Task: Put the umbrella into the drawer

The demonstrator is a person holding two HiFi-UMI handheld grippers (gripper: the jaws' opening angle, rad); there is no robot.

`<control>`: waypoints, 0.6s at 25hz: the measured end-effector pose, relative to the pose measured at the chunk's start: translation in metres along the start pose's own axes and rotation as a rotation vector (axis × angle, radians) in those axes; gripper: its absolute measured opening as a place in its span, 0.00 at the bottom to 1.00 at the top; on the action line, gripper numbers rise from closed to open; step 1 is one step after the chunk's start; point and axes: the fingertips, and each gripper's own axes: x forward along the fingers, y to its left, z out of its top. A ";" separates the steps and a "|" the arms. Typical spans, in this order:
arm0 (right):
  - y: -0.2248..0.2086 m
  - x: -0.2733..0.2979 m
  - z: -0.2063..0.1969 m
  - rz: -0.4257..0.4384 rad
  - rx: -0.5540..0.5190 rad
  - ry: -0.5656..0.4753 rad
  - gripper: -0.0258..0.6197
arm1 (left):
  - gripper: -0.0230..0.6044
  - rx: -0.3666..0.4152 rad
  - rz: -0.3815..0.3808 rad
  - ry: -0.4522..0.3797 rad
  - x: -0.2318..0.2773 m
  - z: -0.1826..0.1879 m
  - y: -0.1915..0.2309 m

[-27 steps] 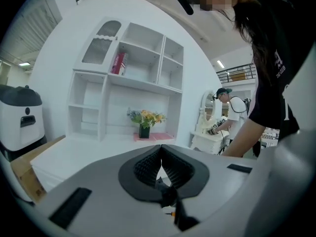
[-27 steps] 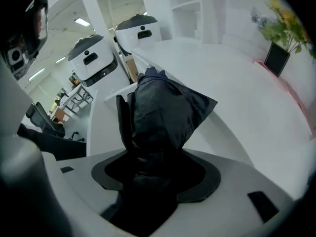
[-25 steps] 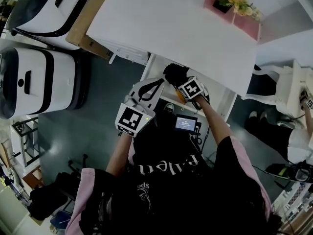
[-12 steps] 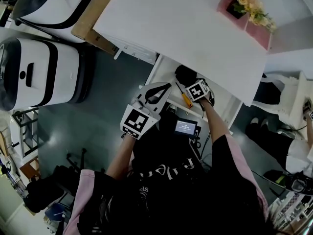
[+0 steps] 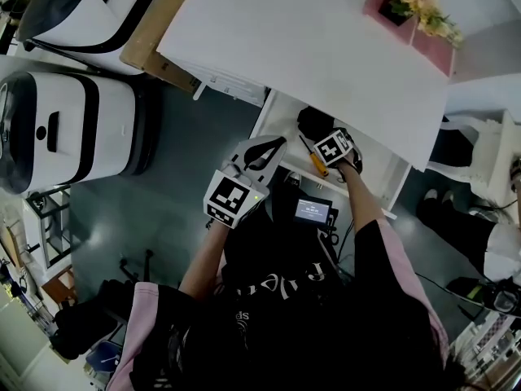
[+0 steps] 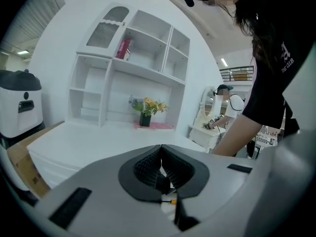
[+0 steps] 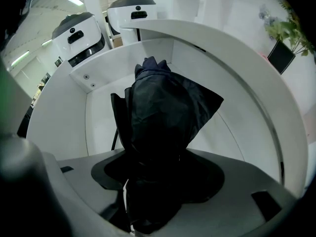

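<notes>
White counter (image 5: 326,47) fills the upper head view, with an open drawer (image 5: 273,129) under its near edge. Between the drawer's walls, the right gripper (image 7: 158,181) clamps its fingers on a folded black umbrella (image 7: 165,112). Just beside the drawer, the left gripper (image 6: 160,174) hangs with fingers pressed together, holding nothing.

Right gripper (image 7: 156,176) jaws clamped on black folded umbrella (image 7: 165,110); umbrella fabric juts forward inside open white drawer (image 7: 101,112); white desktop (image 7: 222,43) curves above drawer; two white-and-black machines (image 7: 81,33) beyond drawer's far left corner; potted plant (image 7: 284,36) on desktop, right of drawer
</notes>
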 end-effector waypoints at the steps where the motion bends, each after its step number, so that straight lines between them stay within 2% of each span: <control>1: 0.000 0.000 -0.001 -0.001 -0.008 0.008 0.47 | 0.06 0.001 -0.008 0.002 -0.001 -0.001 -0.002; 11: 0.004 -0.014 -0.006 -0.021 0.011 0.011 0.48 | 0.06 0.012 -0.064 0.013 -0.013 -0.003 -0.007; 15: -0.002 -0.031 -0.014 -0.045 0.061 0.003 0.48 | 0.06 0.018 -0.083 0.008 -0.014 -0.001 -0.005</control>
